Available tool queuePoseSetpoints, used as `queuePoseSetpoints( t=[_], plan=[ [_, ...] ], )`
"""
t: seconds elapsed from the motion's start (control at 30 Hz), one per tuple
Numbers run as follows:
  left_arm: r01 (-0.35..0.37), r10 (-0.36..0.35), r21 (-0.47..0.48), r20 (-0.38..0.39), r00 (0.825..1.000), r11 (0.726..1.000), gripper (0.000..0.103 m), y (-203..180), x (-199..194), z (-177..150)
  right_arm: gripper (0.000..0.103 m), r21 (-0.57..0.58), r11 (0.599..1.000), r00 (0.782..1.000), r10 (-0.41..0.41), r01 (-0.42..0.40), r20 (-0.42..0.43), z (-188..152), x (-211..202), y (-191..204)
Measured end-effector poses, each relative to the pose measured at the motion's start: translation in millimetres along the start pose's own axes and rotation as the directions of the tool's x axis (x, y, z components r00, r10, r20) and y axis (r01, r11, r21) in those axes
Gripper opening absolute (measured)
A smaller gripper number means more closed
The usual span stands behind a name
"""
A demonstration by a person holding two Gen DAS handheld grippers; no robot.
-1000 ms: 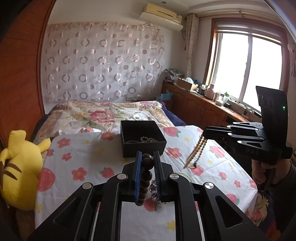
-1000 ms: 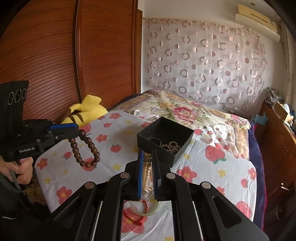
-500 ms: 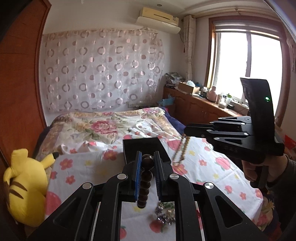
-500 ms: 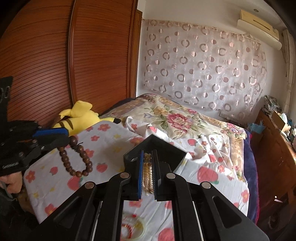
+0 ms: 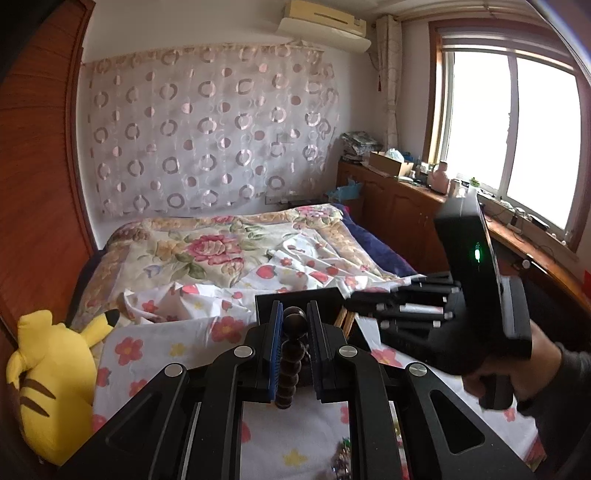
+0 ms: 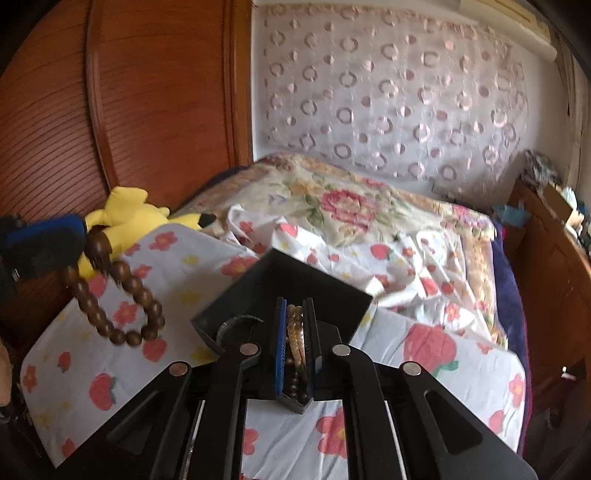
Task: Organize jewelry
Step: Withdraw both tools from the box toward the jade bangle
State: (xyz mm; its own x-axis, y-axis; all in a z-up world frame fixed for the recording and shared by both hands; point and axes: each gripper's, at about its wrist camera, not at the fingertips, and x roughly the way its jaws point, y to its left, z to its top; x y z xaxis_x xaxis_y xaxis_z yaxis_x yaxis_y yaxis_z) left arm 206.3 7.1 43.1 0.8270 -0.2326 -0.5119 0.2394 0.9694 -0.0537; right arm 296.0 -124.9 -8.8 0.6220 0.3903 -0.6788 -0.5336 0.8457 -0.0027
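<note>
Pinching dark bracelet [image 5: 291, 354] in left gripper [image 5: 294, 325], right gripper [image 6: 294, 325] clamping tan strand [image 6: 295, 332] over black box [image 6: 295, 280]

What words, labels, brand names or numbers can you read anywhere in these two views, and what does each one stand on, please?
None can be read.
Right gripper: its body carries only a green indicator light, a lamp and not text.
Left gripper: motion-blurred, so no marking can be made out.
Air conditioner: no legible brand.
Black jewelry box: plain walls, no label showing.
</note>
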Motion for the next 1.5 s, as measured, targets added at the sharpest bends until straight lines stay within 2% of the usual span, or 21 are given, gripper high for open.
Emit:
queuePoseSetpoints(
  t=[0.17, 0.27, 0.57, 0.83, 0.93, 1.0, 1.07, 1.1, 1.23, 1.3, 1.4, 1.5],
  plan=[
    [-0.009, 0.009, -0.007, -0.02, 1.0, 1.0, 0.012, 0, 21, 9, 0.017, 0.033, 0.999, 1.0, 0.001, 0.0, -0.002, -8, 2, -9],
    [-0.016, 0.015, -0.006, -0.033, 0.999, 1.0, 0.012, -1, 35, 14, 0.024, 0.034, 0.999, 1.0, 0.004, -0.004, -0.003, -14, -3, -14],
    [-0.039, 0.038, -0.008, -0.078, 0.996, 0.999, 0.012, -4, 74, 22, 0.024, 0.021, 1.0, 1.0, 0.019, -0.019, 0.001, -33, -18, -21],
    [-0.05, 0.049, -0.006, -0.124, 0.991, 0.999, 0.015, -1, 89, 0, 0.024, -0.009, 0.998, 0.998, 0.06, -0.06, 0.006, -58, -34, -7],
    [-0.047, 0.045, -0.019, -0.102, 0.994, 0.999, 0.043, 4, 76, -12, 0.027, -0.011, 0.997, 0.997, 0.073, -0.073, 0.006, -71, -42, -2],
    [-0.045, 0.042, -0.026, -0.095, 0.995, 0.999, 0.054, 8, 67, -24, 0.045, -0.011, 0.996, 0.996, 0.089, -0.089, 0.009, -82, -47, 1],
    [-0.049, 0.047, -0.027, -0.093, 0.995, 0.998, 0.076, 12, 58, -37, 0.051, -0.016, 0.996, 0.996, 0.093, -0.093, 0.001, -94, -50, 6],
    [-0.052, 0.049, -0.026, -0.089, 0.995, 0.998, 0.08, 13, 56, -43, 0.055, -0.017, 0.995, 0.995, 0.097, -0.097, -0.004, -102, -51, 9],
    [-0.068, 0.066, -0.01, -0.086, 0.994, 0.998, 0.094, 17, 43, -70, 0.068, -0.009, 0.991, 0.991, 0.13, -0.13, -0.024, -123, -53, 18],
    [-0.057, 0.056, -0.012, -0.079, 0.995, 0.998, 0.095, 18, 37, -82, 0.077, -0.013, 0.99, 0.989, 0.143, -0.143, -0.037, -132, -53, 24],
    [-0.055, 0.056, 0.006, -0.1, 0.993, 0.998, 0.095, 19, 30, -99, 0.084, -0.01, 0.987, 0.986, 0.159, -0.16, -0.058, -142, -50, 29],
    [-0.044, 0.045, 0.006, -0.118, 0.992, 0.999, 0.095, 17, 23, -112, 0.085, -0.011, 0.985, 0.982, 0.17, -0.171, -0.084, -150, -46, 34]
  ],
)
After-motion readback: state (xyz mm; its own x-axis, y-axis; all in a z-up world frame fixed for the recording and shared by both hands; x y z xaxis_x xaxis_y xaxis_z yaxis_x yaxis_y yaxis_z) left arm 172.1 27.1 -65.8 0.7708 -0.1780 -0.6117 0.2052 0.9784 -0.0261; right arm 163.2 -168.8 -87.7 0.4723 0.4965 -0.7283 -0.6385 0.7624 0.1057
